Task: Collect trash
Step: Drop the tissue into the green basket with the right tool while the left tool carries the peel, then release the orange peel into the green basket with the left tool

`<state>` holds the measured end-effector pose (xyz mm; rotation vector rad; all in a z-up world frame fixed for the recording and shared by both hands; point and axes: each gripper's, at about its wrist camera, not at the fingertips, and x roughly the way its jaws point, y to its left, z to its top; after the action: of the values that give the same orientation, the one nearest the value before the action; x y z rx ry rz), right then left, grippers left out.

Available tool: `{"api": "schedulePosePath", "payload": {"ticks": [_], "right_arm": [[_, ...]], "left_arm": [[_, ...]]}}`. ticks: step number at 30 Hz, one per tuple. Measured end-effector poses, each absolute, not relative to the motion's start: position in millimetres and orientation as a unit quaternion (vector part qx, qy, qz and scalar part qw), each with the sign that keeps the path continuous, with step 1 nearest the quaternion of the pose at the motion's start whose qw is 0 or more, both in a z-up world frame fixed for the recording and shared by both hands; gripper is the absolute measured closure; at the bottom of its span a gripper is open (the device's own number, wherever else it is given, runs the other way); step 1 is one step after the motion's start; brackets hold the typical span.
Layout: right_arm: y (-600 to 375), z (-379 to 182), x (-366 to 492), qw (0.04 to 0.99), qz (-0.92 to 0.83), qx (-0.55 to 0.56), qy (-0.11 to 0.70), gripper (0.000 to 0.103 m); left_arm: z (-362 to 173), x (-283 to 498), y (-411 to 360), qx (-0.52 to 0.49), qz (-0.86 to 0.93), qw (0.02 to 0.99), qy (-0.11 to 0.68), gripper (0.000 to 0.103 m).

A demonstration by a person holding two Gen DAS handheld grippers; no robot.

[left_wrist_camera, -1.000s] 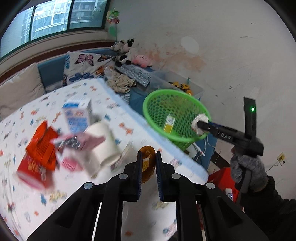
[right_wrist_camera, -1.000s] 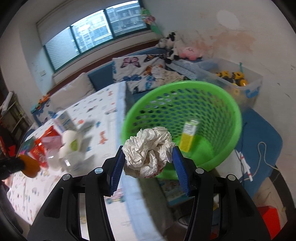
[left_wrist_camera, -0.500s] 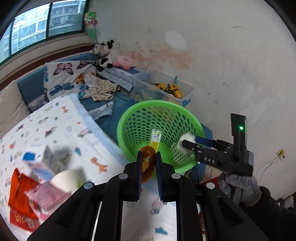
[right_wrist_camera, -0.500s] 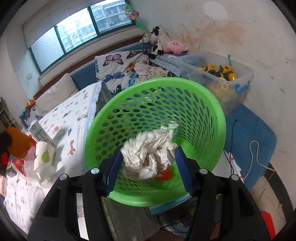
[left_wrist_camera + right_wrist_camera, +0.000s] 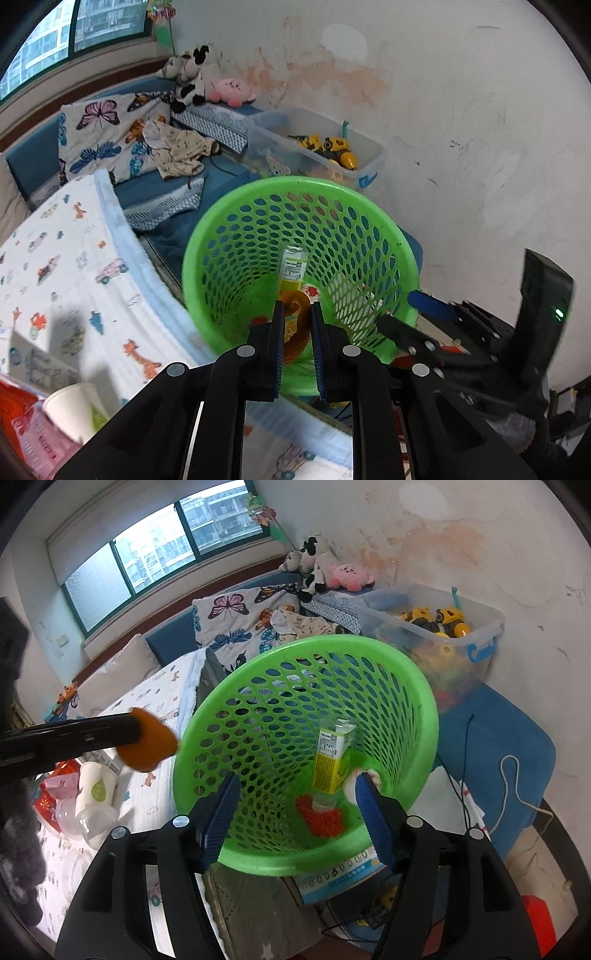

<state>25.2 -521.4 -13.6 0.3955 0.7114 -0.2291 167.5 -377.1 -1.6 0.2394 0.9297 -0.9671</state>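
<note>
A green mesh basket (image 5: 258, 199) (image 5: 424, 716) stands on the floor beside the bed. In it lie a yellow carton (image 5: 292, 268) (image 5: 330, 762), a red scrap (image 5: 323, 816) and a white crumpled paper ball (image 5: 351, 784). My left gripper (image 5: 297, 332) is shut on an orange peel (image 5: 293, 325) and holds it over the basket's near rim; the peel also shows in the right wrist view (image 5: 147, 744). My right gripper (image 5: 297, 816) is open and empty over the basket mouth; it also shows in the left wrist view (image 5: 413, 314).
The bed (image 5: 55, 266) with a cartoon-print sheet holds a white paper cup (image 5: 94, 786), a clear plastic cup (image 5: 92, 823) and red and pink packets (image 5: 29, 435). A clear toy bin (image 5: 443, 627) stands behind the basket. Cables (image 5: 509, 775) lie on the blue mat.
My right gripper opened and the crumpled paper ball dropped into the basket. My left gripper moved from the bed to over the basket with the orange peel.
</note>
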Motion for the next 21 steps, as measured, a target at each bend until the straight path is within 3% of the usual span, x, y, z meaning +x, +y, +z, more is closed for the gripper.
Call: {"api": "schedulePosePath", "payload": {"ticks": [6, 7, 10, 21], "right_arm": [[-519.6, -11.9, 17.3, 0.913, -0.108, 0.197, 0.340, 0.037], [-519.3, -11.8, 16.6, 0.913, -0.109, 0.197, 0.341, 0.037], [-516.5, -11.5, 13.8, 0.913, -0.108, 0.196, 0.342, 0.037], [-489.3, -4.9, -5.1, 0.916, -0.093, 0.199, 0.335, 0.036]], "left_arm": [[-12.2, 174.8, -396.6, 0.112, -0.447, 0.773, 0.436, 0.087], [-13.9, 175.8, -398.1, 0.110, -0.448, 0.772, 0.438, 0.082], [-14.0, 176.7, -395.6, 0.099, -0.446, 0.776, 0.435, 0.054], [7.6, 164.1, -328.1, 0.093, -0.412, 0.808, 0.411, 0.054]]}}
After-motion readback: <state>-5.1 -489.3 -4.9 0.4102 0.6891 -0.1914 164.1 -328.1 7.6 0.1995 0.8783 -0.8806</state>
